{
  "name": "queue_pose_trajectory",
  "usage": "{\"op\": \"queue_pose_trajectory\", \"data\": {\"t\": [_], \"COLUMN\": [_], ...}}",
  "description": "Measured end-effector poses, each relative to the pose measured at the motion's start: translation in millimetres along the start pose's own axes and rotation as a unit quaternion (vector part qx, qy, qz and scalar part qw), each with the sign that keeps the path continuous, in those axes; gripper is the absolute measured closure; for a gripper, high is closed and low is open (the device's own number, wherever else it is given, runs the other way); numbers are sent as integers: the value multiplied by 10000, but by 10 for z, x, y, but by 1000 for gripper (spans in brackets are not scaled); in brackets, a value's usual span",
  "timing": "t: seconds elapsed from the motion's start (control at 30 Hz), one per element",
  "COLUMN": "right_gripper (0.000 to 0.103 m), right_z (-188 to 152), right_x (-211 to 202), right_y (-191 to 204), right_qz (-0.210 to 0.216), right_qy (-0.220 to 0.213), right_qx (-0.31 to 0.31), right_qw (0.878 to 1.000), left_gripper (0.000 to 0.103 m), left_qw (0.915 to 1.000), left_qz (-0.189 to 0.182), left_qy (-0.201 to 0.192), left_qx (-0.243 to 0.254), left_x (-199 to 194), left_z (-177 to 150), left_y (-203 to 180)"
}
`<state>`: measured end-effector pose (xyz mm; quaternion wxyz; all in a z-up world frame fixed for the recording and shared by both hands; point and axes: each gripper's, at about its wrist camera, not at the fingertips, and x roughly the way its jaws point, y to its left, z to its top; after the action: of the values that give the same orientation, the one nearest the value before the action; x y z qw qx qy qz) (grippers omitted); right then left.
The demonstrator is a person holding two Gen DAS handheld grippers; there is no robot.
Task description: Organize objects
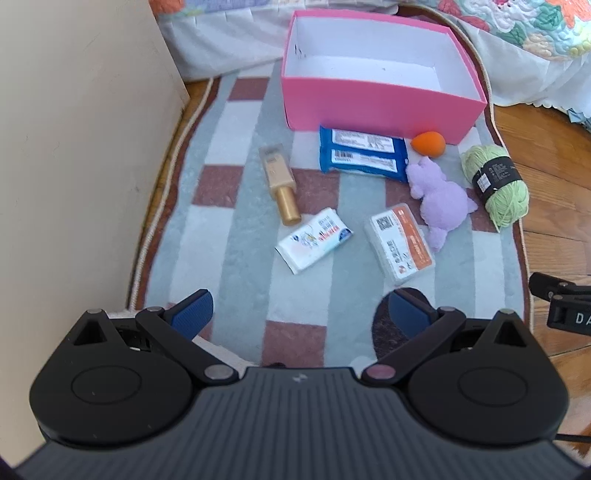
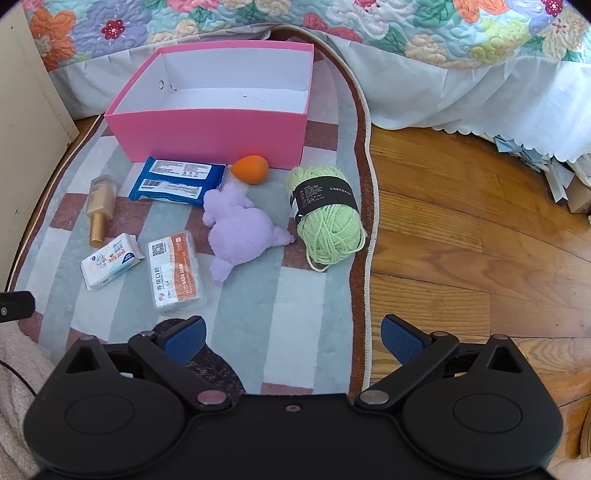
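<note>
- Claws first: my left gripper (image 1: 299, 314) sits at bottom centre of the left wrist view, blue pads spread wide, nothing btwn them, only rug (image 1: 236, 229) underneath.
- My right gripper (image 2: 291, 338) is at bottom centre of the right wrist view, also spread wide and holding nothing; it hangs over the rug edge, wood floor (image 2: 480, 258) to the right.
- Pink box (image 1: 380, 107) stands open at top centre of the left view, white inside, nothing visible in it.
- Blue wipes pack (image 1: 364, 155) lies just in front of the box, label up.
- Orange sponge (image 1: 428, 142), egg-shaped, is right of the wipes, close to the box wall.
- Purple plush (image 1: 441, 199) lies centre-right, its top end touching the wipes pack corner.
- Green yarn ball (image 1: 495, 181) w/ black band is at the right edge of the rug, just beside the plush.
- Gold bottle (image 1: 280, 182) lies flat left of centre, cap pointing toward the bottom of the frame.
- Tissue pack (image 1: 314, 240), white, lies just below the bottle cap.
- Orange-white packet (image 1: 400, 243) lies right of the tissues, near the plush's lower end.
- Floral quilt (image 2: 332, 22) runs across the top of the right view.
</note>
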<state>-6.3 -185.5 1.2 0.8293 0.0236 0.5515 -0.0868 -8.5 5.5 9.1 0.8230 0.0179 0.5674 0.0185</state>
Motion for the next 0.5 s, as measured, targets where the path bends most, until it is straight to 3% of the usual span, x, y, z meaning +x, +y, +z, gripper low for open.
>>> {"op": "queue_pose_trajectory", "data": {"t": [0.5], "right_gripper": [1], "right_z": [6], "right_x": [-38], "right_y": [-33], "right_qz": [30], "right_qy": [-42], "right_qx": [64], "right_qw": [10000], "left_gripper": [0], "left_qw": [9999], "left_qz": [-30], "left_qy": [-129], "left_qx": [-75], "left_x": [-96], "left_z": [-17], "left_y": [10]}}
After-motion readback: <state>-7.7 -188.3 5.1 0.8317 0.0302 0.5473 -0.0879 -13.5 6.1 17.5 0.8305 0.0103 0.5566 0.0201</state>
